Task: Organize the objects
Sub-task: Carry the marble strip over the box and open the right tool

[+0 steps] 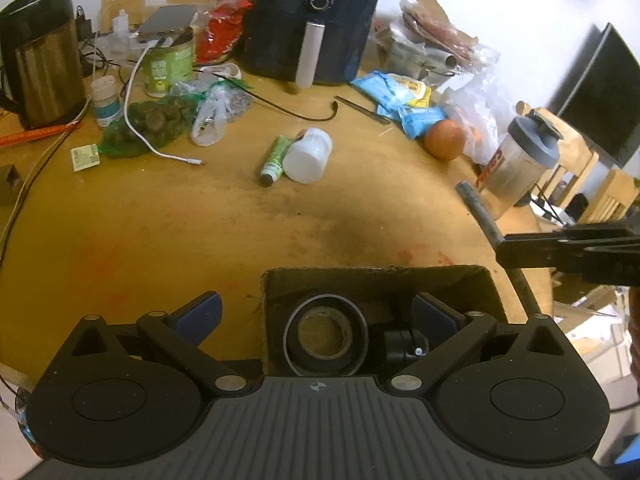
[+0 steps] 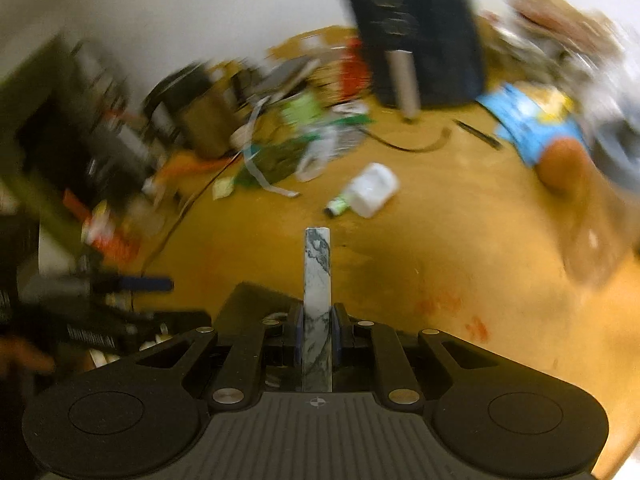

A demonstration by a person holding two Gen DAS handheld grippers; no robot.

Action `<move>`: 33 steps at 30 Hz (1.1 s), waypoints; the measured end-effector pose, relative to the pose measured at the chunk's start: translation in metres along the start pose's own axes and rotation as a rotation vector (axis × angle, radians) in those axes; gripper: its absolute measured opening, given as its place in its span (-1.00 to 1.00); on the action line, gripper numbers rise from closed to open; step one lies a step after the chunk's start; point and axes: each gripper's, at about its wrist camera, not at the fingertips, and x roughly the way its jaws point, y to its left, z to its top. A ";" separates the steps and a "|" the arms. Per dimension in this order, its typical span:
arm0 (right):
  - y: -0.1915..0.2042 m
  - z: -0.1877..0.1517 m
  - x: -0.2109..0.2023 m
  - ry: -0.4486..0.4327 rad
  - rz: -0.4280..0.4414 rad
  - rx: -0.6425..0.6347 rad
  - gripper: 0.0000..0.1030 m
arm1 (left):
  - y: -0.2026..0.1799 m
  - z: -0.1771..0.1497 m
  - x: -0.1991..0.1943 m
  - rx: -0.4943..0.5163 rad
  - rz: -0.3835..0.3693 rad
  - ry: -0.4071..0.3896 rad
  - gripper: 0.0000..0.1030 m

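The wooden table (image 1: 160, 232) carries a dark air fryer (image 1: 316, 20) at its far edge. Well in front of the fryer, a cardboard box (image 1: 472, 280) holds a tape roll (image 1: 325, 334); the left gripper (image 1: 316, 312) hangs released above the box. The right gripper (image 2: 317, 334) is clenched on a marbled bar (image 2: 317, 280).

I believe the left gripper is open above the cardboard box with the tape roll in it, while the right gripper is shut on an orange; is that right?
Not quite. The right gripper is shut on a thin marbled grey-and-white bar, as the right wrist view shows; the orange lies on the table. The left gripper is indeed open above the cardboard box holding the tape roll.
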 end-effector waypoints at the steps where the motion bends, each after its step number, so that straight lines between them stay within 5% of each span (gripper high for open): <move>1: 0.006 0.003 0.002 0.012 -0.003 -0.063 -0.67 | 0.001 -0.001 -0.002 -0.005 0.003 -0.001 1.00; 9: 0.044 0.006 0.024 0.135 0.018 -0.580 -0.63 | 0.012 -0.005 -0.011 -0.027 0.025 0.003 1.00; 11: 0.050 -0.001 0.031 0.153 0.000 -0.675 -0.01 | 0.013 -0.006 -0.013 -0.019 0.032 0.004 1.00; 13: 0.053 -0.005 0.036 0.172 -0.017 -0.721 0.37 | 0.013 -0.006 -0.014 -0.004 0.041 0.007 1.00; 17: 0.053 -0.006 0.037 0.158 -0.018 -0.660 0.83 | 0.015 -0.005 -0.012 0.013 0.047 0.034 1.00; 20: 0.049 -0.002 0.038 0.130 -0.039 -0.597 0.98 | 0.014 -0.002 -0.009 0.035 0.035 0.057 1.00; 33: 0.024 0.012 0.032 0.076 -0.214 -0.230 1.00 | -0.003 0.009 -0.002 0.154 0.003 0.043 0.99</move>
